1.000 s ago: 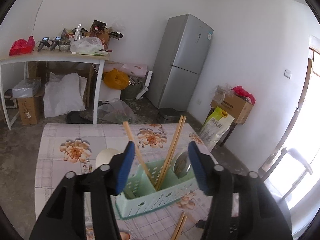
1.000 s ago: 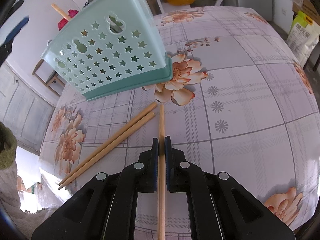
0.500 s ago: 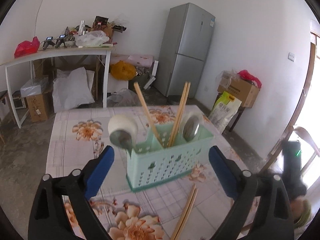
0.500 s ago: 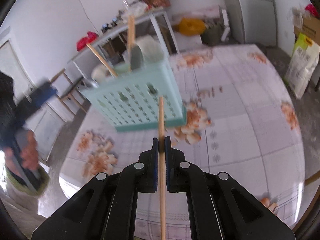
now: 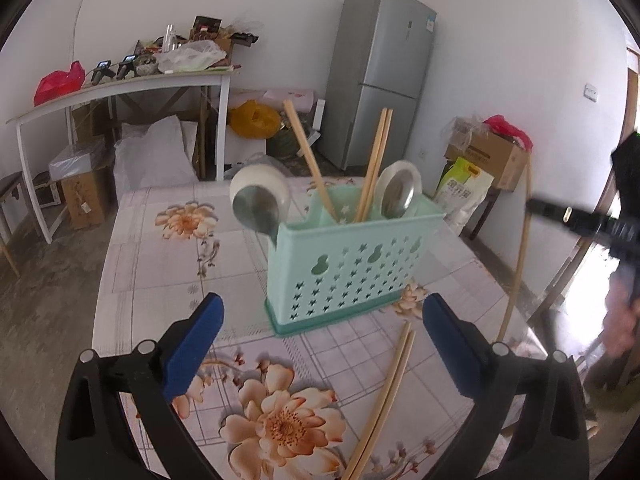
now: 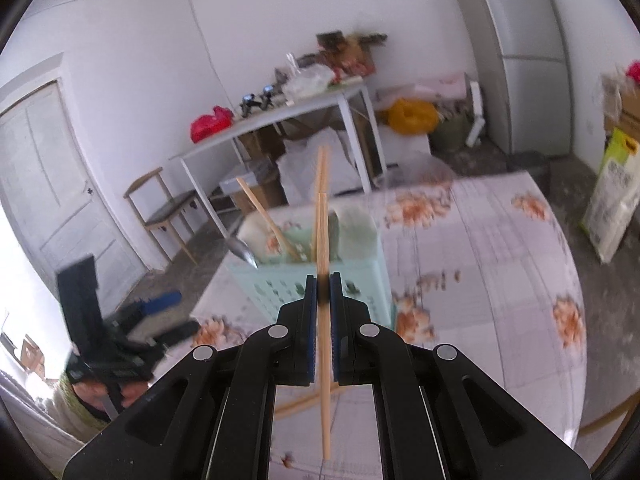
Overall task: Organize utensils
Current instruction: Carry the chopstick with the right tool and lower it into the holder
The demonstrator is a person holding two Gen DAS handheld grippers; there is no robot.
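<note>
Gripping one chopstick [image 6: 323, 344] between closed pads, our right gripper [image 6: 322, 300] has it off the table, and the chopstick runs forward along the fingers, its far tip pointing toward the holder [image 6: 320, 284]. From the left wrist view we see that same chopstick [image 5: 518, 256] standing nearly upright to the right of the holder [image 5: 352, 268], well apart from it and not yet over the rim.

We judge that the coming move turns on this: the holder lies ahead of and below the right gripper, so the chopstick's long axis must tip to vertical above a compartment. The holder's middle compartment has a pair of chopsticks [image 5: 374, 168] leaning upward, and a single chopstick [image 5: 310, 164] slants to their left. Two spoons [image 5: 256, 208] stand bowl-up, one at each end of the holder.

Our left gripper [image 5: 320, 344] hangs in front of the holder with its jaws wide apart, holding nothing. Two more chopsticks [image 5: 386, 392] lie flat on the table [image 5: 160, 264], in front of the holder and to its right, their long axis running toward us. The left gripper is the nearer to them.
</note>
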